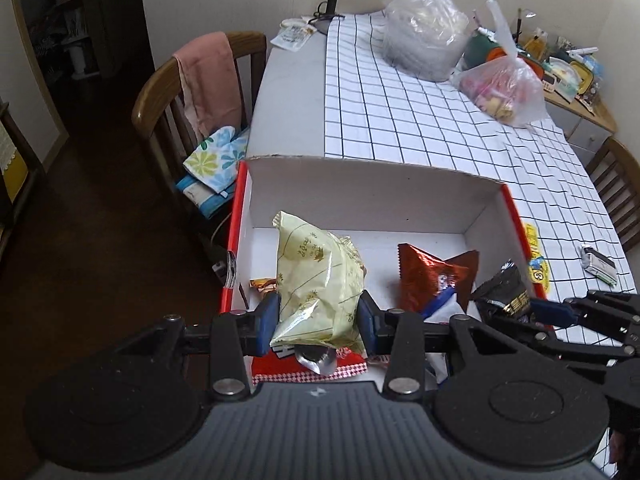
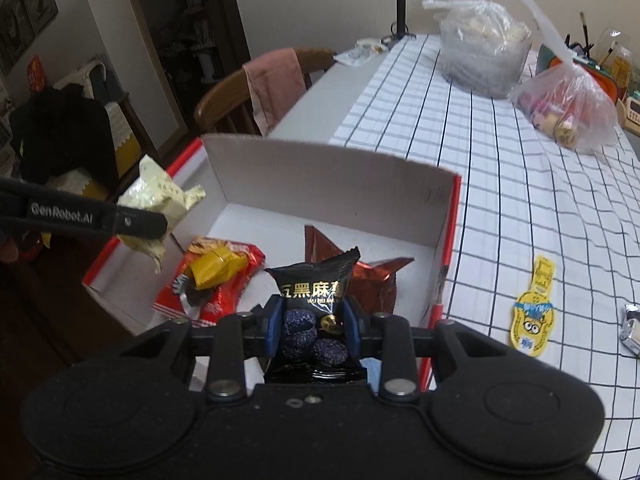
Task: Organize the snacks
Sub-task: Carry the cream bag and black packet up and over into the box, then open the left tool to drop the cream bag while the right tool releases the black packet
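My left gripper [image 1: 318, 320] is shut on a pale yellow snack packet [image 1: 320, 276] and holds it above the left part of a red box with a white inside [image 1: 360, 200]. My right gripper [image 2: 310, 328] is shut on a black snack packet [image 2: 312, 292] over the box's right part [image 2: 320, 176]. In the box lie a brown foil packet [image 1: 432, 276], a red packet [image 2: 224, 284] and a small yellow candy [image 2: 216, 270]. The right gripper also shows in the left wrist view [image 1: 532, 308], the left one in the right wrist view [image 2: 152, 224].
The box stands at the near edge of a table with a checked cloth [image 1: 400, 100]. Two plastic bags [image 1: 424, 32] [image 1: 504, 88] stand at the far side. A yellow sticker [image 2: 536, 308] and a small silver packet [image 2: 632, 328] lie right of the box. A wooden chair [image 1: 192, 92] stands left.
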